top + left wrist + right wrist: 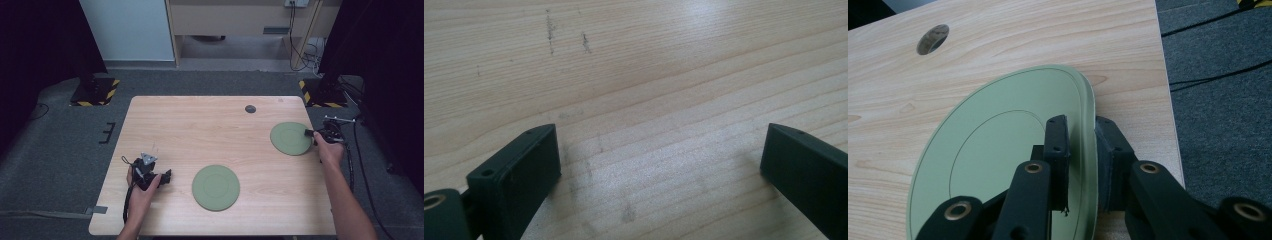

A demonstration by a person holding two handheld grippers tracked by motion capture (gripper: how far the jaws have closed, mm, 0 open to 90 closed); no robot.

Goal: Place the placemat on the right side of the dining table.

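Two round green plates lie on the wooden table (200,130). One plate (216,187) sits near the front middle. The other plate (289,138) (998,160) lies at the right. My right gripper (309,133) (1080,122) straddles the right plate's rim, one jaw inside and one outside. The outer pad lies against the rim and a thin gap shows at the inner pad. At the front left my left gripper (165,176) (664,150) rests low over bare wood, jaws wide apart with nothing between them, pointing towards the middle plate.
A dark round cable hole (250,108) (932,39) sits in the tabletop near the far edge. The table's right edge (1168,100) runs close beside the right plate, with grey carpet and cables beyond. Stand bases with hazard stripes flank the far corners.
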